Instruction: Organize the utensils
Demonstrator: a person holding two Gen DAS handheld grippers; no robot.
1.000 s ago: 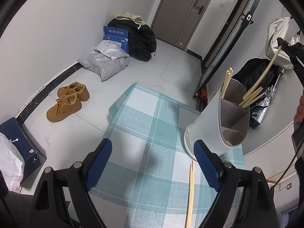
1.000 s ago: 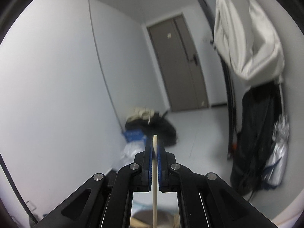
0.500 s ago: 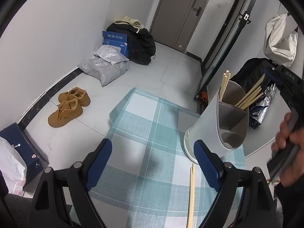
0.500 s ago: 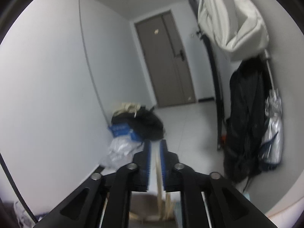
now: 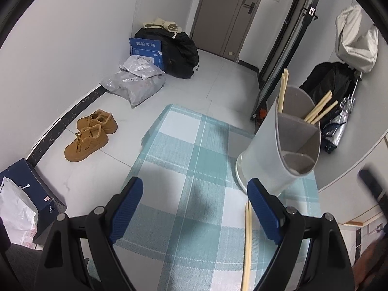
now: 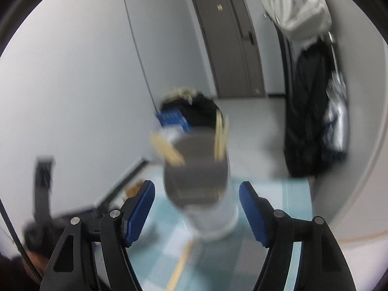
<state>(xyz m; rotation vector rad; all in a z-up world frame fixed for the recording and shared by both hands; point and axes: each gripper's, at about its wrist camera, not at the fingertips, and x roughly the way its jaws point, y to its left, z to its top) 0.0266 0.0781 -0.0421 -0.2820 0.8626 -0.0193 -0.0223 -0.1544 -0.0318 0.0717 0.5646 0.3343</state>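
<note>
A white divided utensil holder [image 5: 278, 150] stands on the teal checked tablecloth [image 5: 184, 160]. Several pale wooden chopsticks [image 5: 320, 109] lean in its far compartments. Two more chopsticks [image 5: 247, 242] lie on the cloth in front of it, by my left gripper's right finger. My left gripper [image 5: 194, 198] hovers open and empty over the cloth, left of the holder. In the blurred right wrist view, my right gripper [image 6: 196, 191] faces the holder [image 6: 208, 218]. Its jaws are opening and the pads touch nothing. A chopstick [image 6: 181, 264] lies on the cloth below it.
The table's left edge [image 5: 143, 143] drops to a tiled floor with tan shoes [image 5: 89, 133], grey parcels [image 5: 135, 84] and a black bag [image 5: 179, 51]. Dark coats [image 6: 308, 121] hang behind the holder. A person's hand [image 5: 373, 266] shows at the lower right.
The right gripper was shut on a chopstick above the holder. It has let the chopstick go, opened wide and come down in front of the holder. The left gripper has stayed put.
</note>
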